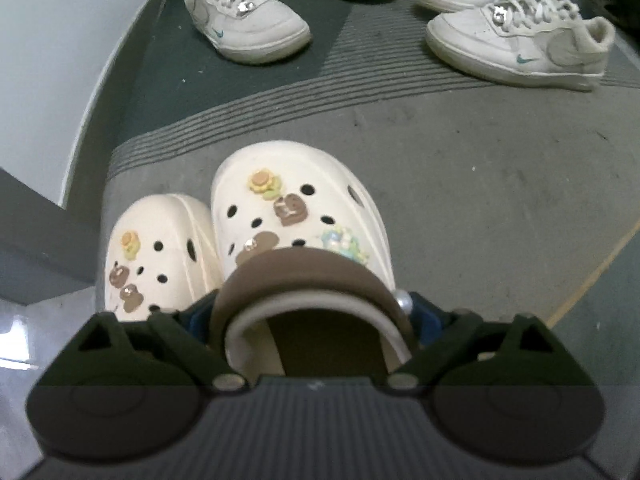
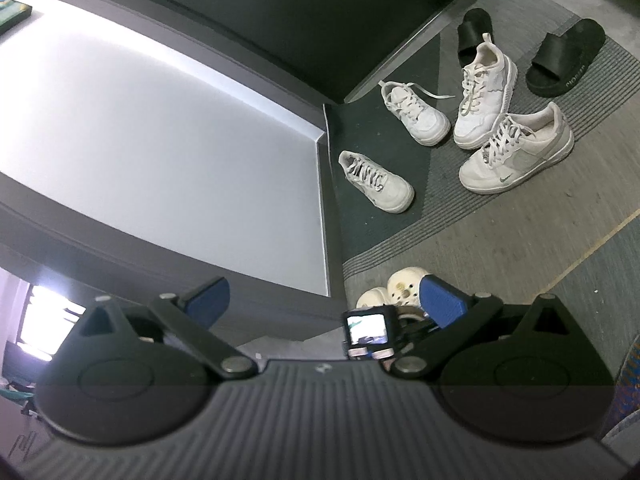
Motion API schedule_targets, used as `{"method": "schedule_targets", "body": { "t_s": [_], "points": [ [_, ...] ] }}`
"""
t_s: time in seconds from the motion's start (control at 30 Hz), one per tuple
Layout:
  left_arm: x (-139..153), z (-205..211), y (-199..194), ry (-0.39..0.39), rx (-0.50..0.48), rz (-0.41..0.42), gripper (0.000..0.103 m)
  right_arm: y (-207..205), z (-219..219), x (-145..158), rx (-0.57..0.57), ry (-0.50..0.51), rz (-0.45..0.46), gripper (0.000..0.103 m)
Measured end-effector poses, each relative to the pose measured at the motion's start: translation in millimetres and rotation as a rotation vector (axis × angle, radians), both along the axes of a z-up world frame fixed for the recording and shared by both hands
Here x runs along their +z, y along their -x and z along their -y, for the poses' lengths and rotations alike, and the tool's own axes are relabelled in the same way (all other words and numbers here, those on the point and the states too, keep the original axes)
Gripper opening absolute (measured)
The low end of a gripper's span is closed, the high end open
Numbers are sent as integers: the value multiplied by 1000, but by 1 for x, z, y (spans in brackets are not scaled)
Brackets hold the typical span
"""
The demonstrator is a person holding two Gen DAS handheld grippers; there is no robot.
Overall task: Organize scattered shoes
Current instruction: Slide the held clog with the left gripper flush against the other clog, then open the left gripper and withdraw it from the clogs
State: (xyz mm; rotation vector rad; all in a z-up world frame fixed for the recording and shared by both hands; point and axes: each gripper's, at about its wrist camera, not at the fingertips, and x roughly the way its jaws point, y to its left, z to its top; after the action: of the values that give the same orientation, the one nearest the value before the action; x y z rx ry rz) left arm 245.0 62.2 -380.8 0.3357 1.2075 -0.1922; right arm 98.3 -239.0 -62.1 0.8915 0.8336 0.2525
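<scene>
The left tool (image 1: 316, 320) straddles the heel of the right clog (image 1: 296, 232) on the mat (image 1: 480, 184), jaws wide, grip unclear, so lifting away may drag it off its mate (image 1: 160, 252).

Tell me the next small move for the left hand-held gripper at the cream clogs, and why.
Probably draw the left hand-held gripper back off the clog. The clog with the brown strap already sits on the mat tight beside its mate, toes the same way, so the pair looks placed. The fingers sit on either side of its heel; whether the pads press it is hidden. Four white sneakers, such as the nearest one, lie scattered.
</scene>
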Motion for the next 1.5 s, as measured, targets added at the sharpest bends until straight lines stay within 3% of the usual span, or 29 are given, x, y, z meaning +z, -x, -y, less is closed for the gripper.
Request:
{"method": "schedule_targets", "body": {
  "t_s": [0.17, 0.27, 0.5, 0.53, 0.6, 0.7, 0.83, 0.97, 1.03, 1.17, 1.5],
  "points": [
    [13, 1, 0, 33, -10, -40, 96, -7, -9, 0, 29, 43, 2, 103],
    [36, 12, 6, 5, -34, 17, 96, -8, -13, 2, 39, 68, 4, 103],
    [181, 35, 28, 38, 79, 110, 99, -4, -4, 14, 24, 227, 41, 103],
    [213, 38, 39, 61, 93, 129, 100, -2, -1, 15, 18, 253, 43, 103],
    [243, 44, 48, 74, 86, 151, 100, -4, 8, 16, 8, 308, 39, 103],
    [318, 57, 92, 103, 98, 218, 101, -5, 26, 15, -29, 369, 32, 103],
    [385, 64, 150, 242, 159, 227, 102, 4, 39, 12, -85, 319, 14, 103],
    [411, 68, 186, 325, 158, 234, 102, 9, 32, 12, -45, 367, 29, 103],
    [417, 69, 198, 363, 162, 218, 102, 11, 33, 8, -36, 342, 9, 103],
    [421, 71, 210, 390, 143, 238, 102, 13, 33, 0, -31, 296, -34, 103],
    [426, 60, 218, 407, 140, 272, 102, 11, 22, 1, -11, 281, -29, 103]
  ]
}}
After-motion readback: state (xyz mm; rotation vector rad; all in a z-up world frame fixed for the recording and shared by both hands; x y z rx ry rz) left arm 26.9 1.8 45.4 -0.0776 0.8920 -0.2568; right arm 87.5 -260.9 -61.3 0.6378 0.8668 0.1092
